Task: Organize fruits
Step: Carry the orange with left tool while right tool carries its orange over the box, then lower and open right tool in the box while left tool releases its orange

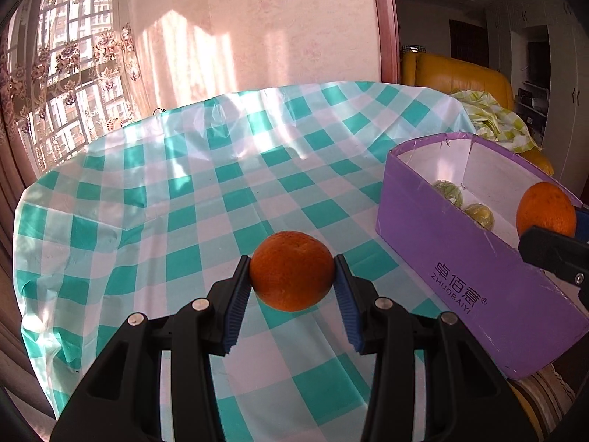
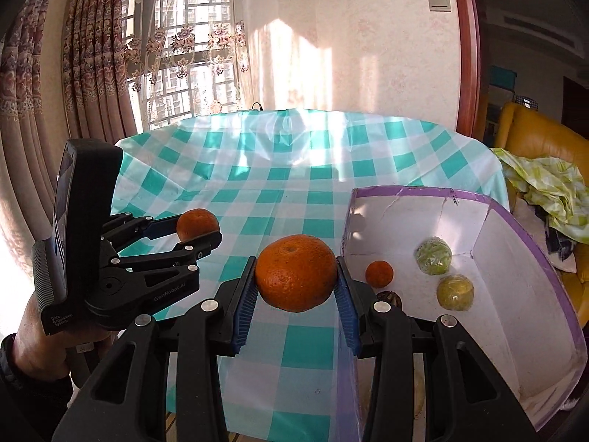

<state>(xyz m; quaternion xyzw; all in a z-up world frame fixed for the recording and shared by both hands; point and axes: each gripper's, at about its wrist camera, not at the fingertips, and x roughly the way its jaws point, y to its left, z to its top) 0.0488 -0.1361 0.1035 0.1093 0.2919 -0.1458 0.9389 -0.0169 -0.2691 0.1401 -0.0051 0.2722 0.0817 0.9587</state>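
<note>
My left gripper (image 1: 292, 272) is shut on an orange (image 1: 292, 270) and holds it above the checked tablecloth (image 1: 184, 191). My right gripper (image 2: 296, 276) is shut on a second orange (image 2: 296, 272), just left of the purple box (image 2: 533, 243). In the left wrist view the box (image 1: 467, 258) stands at the right, with the right gripper's orange (image 1: 545, 209) over its near rim. Inside the box lie a small orange (image 2: 379, 273) and two green-yellow fruits (image 2: 433, 256) (image 2: 455, 292). The left gripper (image 2: 200, 232) with its orange (image 2: 197, 224) shows at the left of the right wrist view.
The table's far edge meets a pink wall and a curtained window (image 2: 176, 48). A yellow sofa (image 1: 460, 73) with a green patterned cloth (image 2: 548, 180) stands to the right behind the box. A small dark object (image 2: 390, 297) lies in the box near my right finger.
</note>
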